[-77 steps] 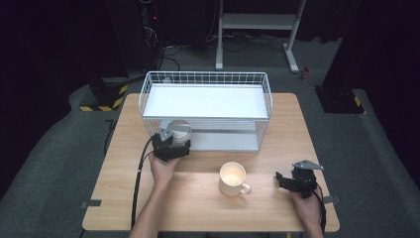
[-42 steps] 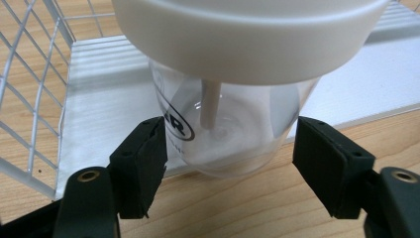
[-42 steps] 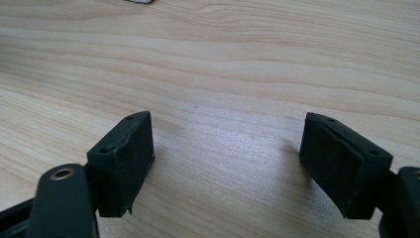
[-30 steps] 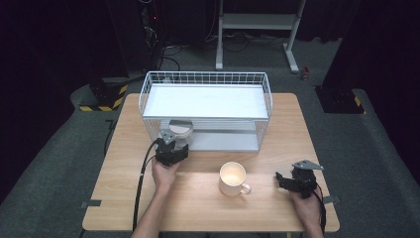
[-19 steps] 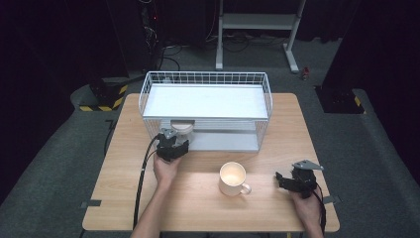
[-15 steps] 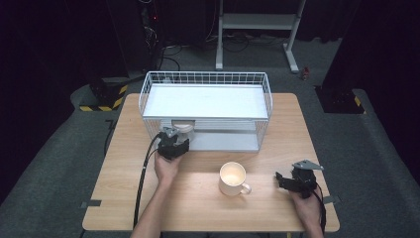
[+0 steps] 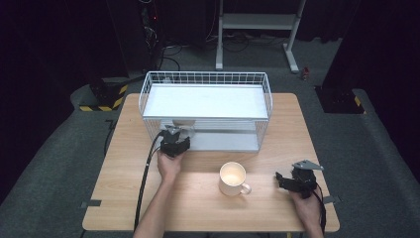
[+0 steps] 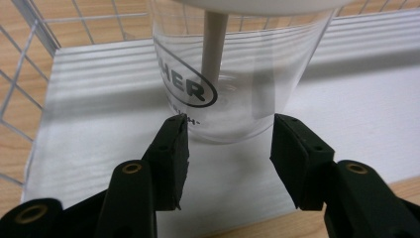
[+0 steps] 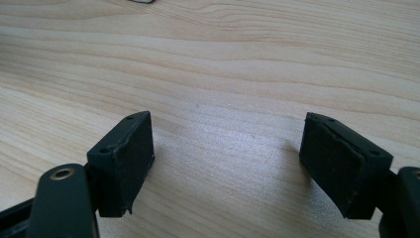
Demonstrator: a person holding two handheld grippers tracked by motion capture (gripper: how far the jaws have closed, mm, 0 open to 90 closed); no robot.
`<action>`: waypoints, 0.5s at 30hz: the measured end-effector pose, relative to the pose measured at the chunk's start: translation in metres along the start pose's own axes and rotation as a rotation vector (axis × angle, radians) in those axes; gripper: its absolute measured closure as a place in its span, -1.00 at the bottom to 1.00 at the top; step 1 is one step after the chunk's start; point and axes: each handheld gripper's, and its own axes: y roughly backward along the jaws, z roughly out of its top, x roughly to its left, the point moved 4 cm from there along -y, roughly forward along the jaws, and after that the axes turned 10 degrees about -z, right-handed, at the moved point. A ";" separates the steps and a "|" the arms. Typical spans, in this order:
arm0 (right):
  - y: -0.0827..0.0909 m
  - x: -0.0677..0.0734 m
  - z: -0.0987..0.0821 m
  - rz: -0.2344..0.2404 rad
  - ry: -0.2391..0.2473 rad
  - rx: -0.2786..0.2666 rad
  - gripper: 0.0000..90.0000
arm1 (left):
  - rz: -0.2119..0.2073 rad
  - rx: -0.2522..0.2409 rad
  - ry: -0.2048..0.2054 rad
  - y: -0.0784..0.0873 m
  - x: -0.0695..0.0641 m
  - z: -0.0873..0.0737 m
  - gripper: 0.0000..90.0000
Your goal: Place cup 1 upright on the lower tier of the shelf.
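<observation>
Dark floor surrounds a wooden counter (image 7: 124,198) that carries a white wire basket (image 7: 148,99). At left, the left tongs (image 8: 228,124) reach into the basket and are closed on a clear glass (image 8: 237,74), which stands upright on the white liner just ahead of them with a pale rod (image 8: 214,44) inside it. Only the pad tips meet its lower wall, one on each side. We judge this grip shallow, so we would keep the squeeze steady, lift straight and slowly, keep the glass vertical and clear the wire rim before moving sideways. A cream mug (image 7: 233,178) sits on the counter between the two tongs. At right, the right tongs (image 9: 225,129) rest low over bare wood, jaws wide apart and empty, well away from the glass.
</observation>
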 end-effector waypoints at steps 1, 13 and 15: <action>0.000 0.000 0.000 0.000 0.000 0.000 -0.53 | 0.007 0.001 -0.005 0.000 0.000 0.002 0.10; 0.000 0.000 0.000 0.000 0.002 -0.001 -0.53 | 0.029 0.027 0.002 -0.010 0.002 0.011 0.15; 0.000 0.000 0.000 0.000 0.000 0.000 -0.53 | 0.034 0.020 0.011 -0.013 0.002 0.013 0.16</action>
